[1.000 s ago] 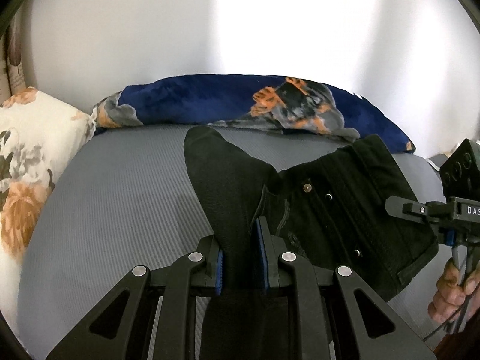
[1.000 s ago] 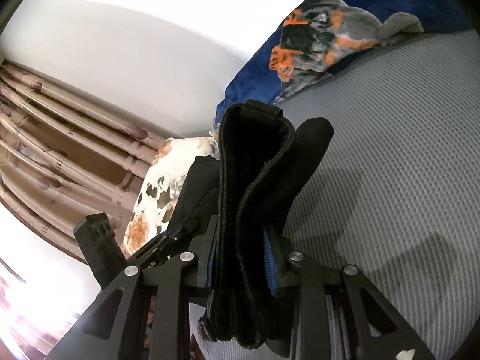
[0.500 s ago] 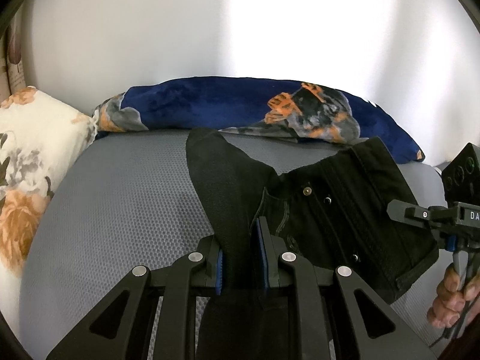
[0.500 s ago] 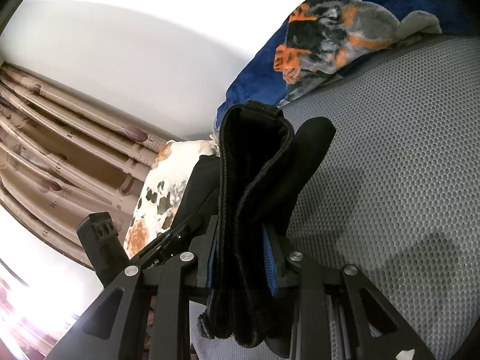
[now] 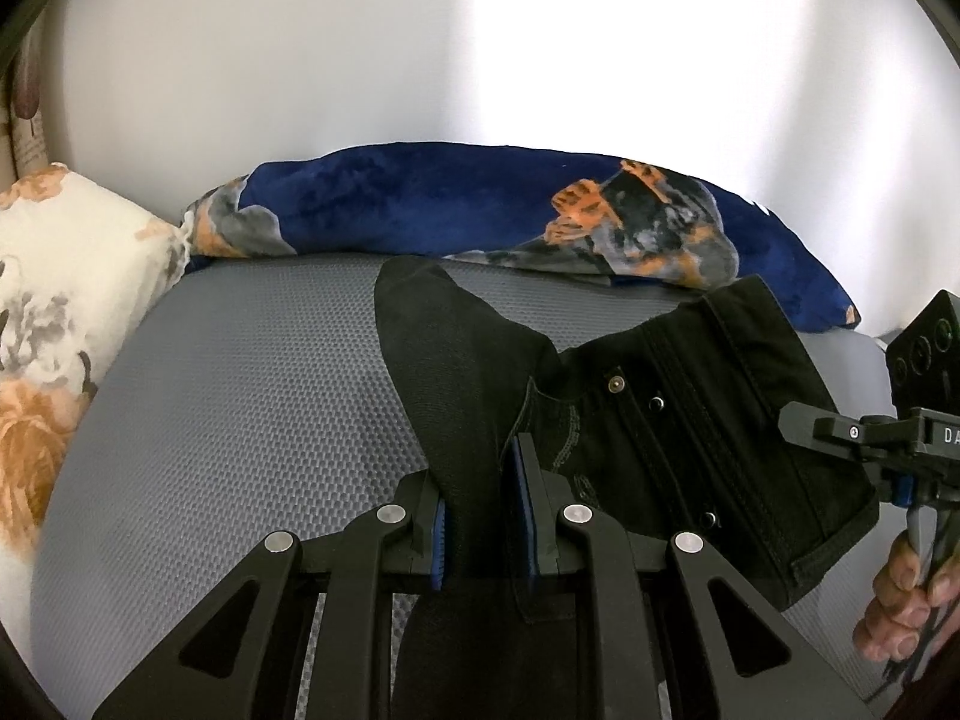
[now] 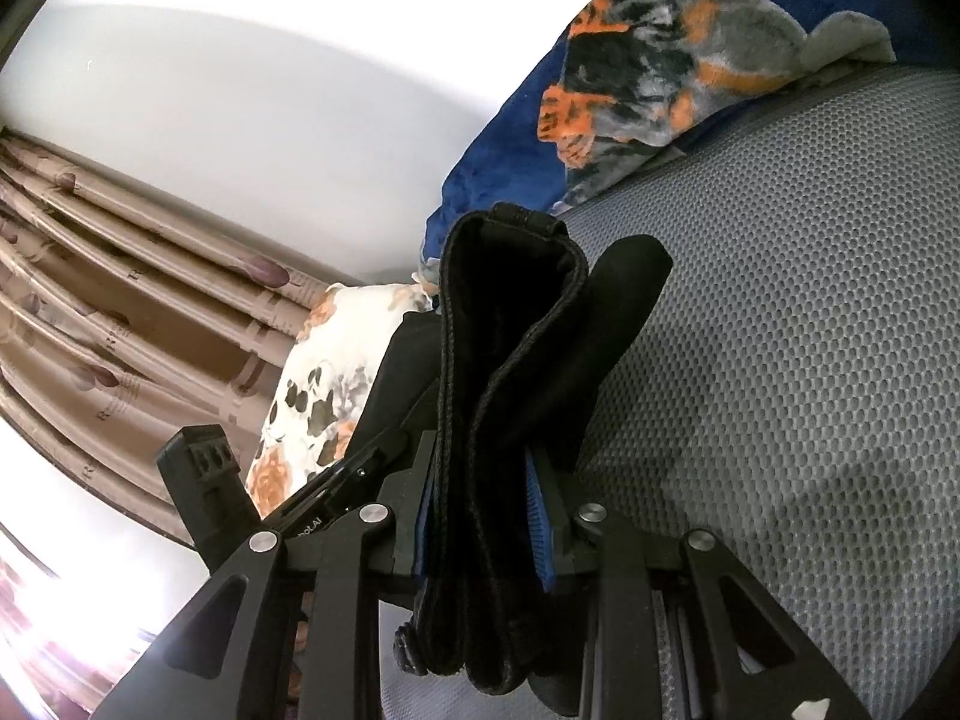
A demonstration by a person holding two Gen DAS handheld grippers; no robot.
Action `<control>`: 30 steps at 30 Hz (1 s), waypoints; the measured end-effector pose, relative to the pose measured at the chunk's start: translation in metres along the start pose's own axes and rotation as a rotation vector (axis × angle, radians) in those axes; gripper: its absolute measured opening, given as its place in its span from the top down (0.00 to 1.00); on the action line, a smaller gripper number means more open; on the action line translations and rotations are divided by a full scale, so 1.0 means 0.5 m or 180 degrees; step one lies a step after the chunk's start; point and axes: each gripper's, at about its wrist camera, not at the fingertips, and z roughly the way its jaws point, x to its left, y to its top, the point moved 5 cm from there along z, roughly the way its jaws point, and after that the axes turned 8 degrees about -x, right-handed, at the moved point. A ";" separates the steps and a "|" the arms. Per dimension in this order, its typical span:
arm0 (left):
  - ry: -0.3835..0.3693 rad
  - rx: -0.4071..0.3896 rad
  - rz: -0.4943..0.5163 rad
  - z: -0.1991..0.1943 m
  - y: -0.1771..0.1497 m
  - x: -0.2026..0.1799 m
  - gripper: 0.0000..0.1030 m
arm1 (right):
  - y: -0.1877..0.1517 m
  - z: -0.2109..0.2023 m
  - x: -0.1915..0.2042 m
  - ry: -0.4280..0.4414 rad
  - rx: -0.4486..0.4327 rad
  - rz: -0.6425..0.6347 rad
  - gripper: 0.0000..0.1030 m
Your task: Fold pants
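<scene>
Pants (image 5: 678, 438): black denim, one pair, folded into a thick bundle and held above a grey mesh mattress (image 5: 240, 420). In the left wrist view the bundle fills the centre and right of the frame; the waistband end with metal buttons and rows of stitching points to the right, and a rounded dark fold rises toward upper centre. In the right wrist view the pants (image 6: 510, 372) stand at frame centre as several stacked layers seen edge-on, a belt loop at the top.

Left gripper (image 5: 483, 516): bottom centre of its own view, blue pads clenched on a narrow fold of the pants; cloth passes between the pads and runs down out of the frame.

Right gripper (image 6: 483, 516): bottom centre of its own view, blue pads pressed against both sides of the thick layered edge of the pants. In the left wrist view the same tool (image 5: 900, 438) shows at the right edge, at the waistband end; a hand (image 5: 900, 606) grips its handle at lower right.

Mattress: grey, honeycomb weave, beneath the bundle in both views; a shadow lies on it at lower right of the right wrist view.

Blanket (image 5: 480, 210): navy plush with grey and orange print, bunched along the far edge of the mattress, against a white wall (image 5: 420, 60).

Pillow (image 5: 60, 300): cream with orange and grey flowers, left edge of the left wrist view.

Curtain (image 6: 120, 330): beige, pleated, left of the right wrist view.
</scene>
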 end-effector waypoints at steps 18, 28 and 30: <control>0.0069 0.0070 -0.0092 0.052 -0.008 0.039 0.82 | 0.015 0.006 -0.030 0.0004 -0.0024 0.0058 0.76; 0.0121 0.0131 -0.0166 0.066 -0.025 0.063 0.81 | 0.003 -0.010 -0.070 -0.0107 -0.0022 0.0137 0.77; 0.0135 0.0137 -0.0157 0.068 -0.027 0.064 0.81 | 0.002 -0.010 -0.076 -0.0138 -0.0018 0.0147 0.77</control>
